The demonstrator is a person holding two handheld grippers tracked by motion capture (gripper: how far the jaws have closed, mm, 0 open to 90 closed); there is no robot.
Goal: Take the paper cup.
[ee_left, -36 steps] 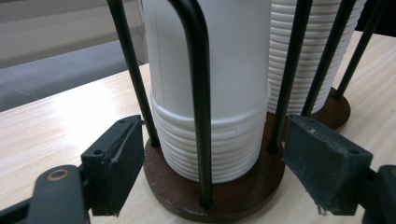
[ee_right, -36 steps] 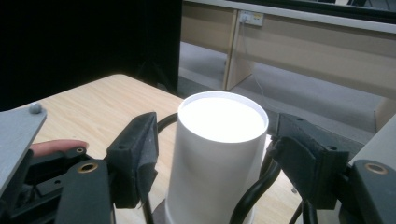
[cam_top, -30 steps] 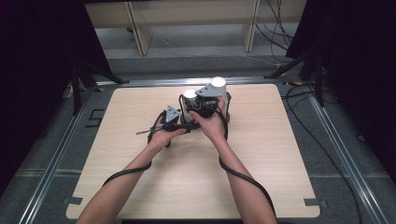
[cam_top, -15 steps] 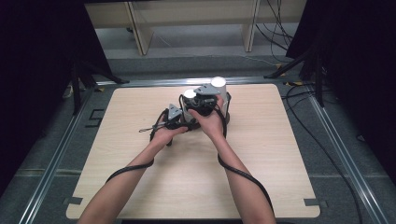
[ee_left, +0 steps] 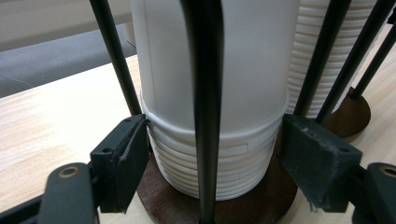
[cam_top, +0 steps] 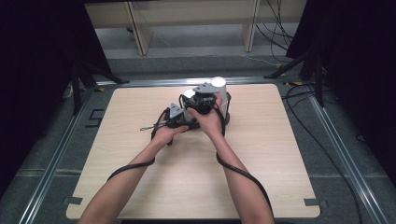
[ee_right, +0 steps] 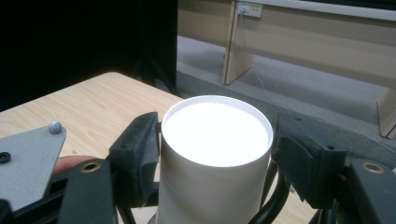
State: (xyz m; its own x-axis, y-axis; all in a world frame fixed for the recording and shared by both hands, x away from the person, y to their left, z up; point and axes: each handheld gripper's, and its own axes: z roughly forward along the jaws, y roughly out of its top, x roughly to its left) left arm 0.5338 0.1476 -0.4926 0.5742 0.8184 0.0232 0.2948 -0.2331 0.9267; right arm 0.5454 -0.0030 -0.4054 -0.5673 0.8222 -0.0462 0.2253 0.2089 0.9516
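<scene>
- A stack of white paper cups [ee_left: 210,93], upside down, stands in a black wire rack [ee_left: 205,70] on a round dark wooden base [ee_left: 163,196], toward the far middle of the wooden worktop [cam_top: 140,186].
- The left hand-held gripper [ee_left: 212,158] is low on that stack: its jaws stand on either side of the ribbed rims near the base, the left pad touching the rim, the right pad just beside it, so it is wide open around the cups.
- The right hand-held gripper [ee_right: 215,154] is at the top of the stack; its jaws flank the uppermost cup [ee_right: 215,135], close on both sides, though I cannot tell whether they press it.
- A second stack of cups [ee_left: 322,51] stands just beside the first.
- No writing or brand can be read on the cups.
</scene>
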